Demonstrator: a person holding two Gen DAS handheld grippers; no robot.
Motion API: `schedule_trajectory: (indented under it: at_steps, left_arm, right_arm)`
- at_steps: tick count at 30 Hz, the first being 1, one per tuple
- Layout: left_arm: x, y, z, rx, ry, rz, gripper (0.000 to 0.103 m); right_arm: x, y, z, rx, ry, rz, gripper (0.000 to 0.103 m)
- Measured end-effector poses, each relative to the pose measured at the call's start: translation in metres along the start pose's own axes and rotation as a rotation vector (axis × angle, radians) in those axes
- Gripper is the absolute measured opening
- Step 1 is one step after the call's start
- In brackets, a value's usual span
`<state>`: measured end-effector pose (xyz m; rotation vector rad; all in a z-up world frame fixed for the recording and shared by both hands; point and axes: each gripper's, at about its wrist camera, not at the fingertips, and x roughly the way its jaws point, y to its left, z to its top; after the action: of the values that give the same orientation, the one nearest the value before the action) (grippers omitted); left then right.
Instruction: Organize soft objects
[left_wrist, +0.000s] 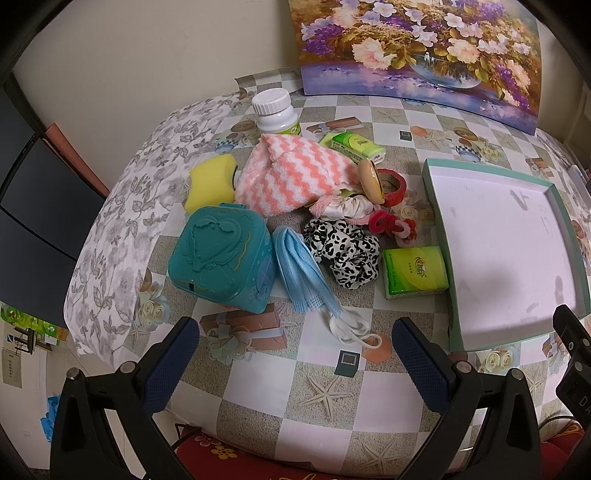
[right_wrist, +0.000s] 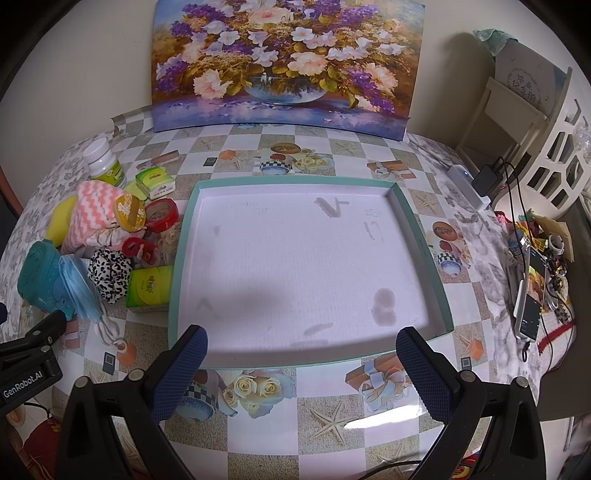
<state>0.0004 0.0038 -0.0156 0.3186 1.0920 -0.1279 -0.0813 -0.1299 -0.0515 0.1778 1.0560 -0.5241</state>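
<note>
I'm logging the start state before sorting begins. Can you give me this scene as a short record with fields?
tray: teal-rimmed tray, nothing inside
soft pile: left of tray; pink zigzag cloth, blue face mask, spotted scrunchie, yellow sponge
hard items: teal case, white bottle, red tape roll
left gripper: open, empty
right gripper: open, empty

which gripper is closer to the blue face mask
Left. The left gripper hangs open just in front of the blue face mask; the right gripper, also open, faces the tray, with the mask off to its left.
</note>
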Motion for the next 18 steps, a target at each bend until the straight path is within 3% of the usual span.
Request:
schedule_trajectory:
  at_steps: [18]
  left_arm:
    - [0.0021, 0.0026, -0.0003, -0.009, 0.009, 0.003, 0.103]
  right_arm:
    - [0.0027, 0.0035, -0.0042, -0.005, 0.007, 0.008, 0.103]
